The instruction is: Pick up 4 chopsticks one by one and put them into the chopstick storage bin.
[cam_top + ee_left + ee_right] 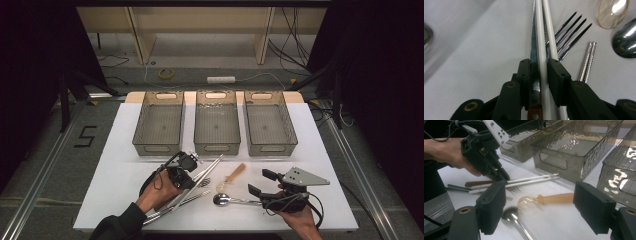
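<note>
My left gripper (192, 172) clamps cutlery on the white table (115, 165).
High view: my right gripper (261, 182) gapes, empty. Left gripper view: jaws squeeze a serrated steel knife (534, 47) and a white plastic chopstick (540, 50). Right gripper view: three smoky plastic bins (574, 152) behind.

Bare table (115, 145) left of cutlery; fork (570, 37), metal spoon (222, 199) crowd right; three bins (217, 127) wall off far side.

black gripper (499, 176) bodies, grey drilled plate (305, 176), trailing cables, dark sleeve (120, 222).
</note>
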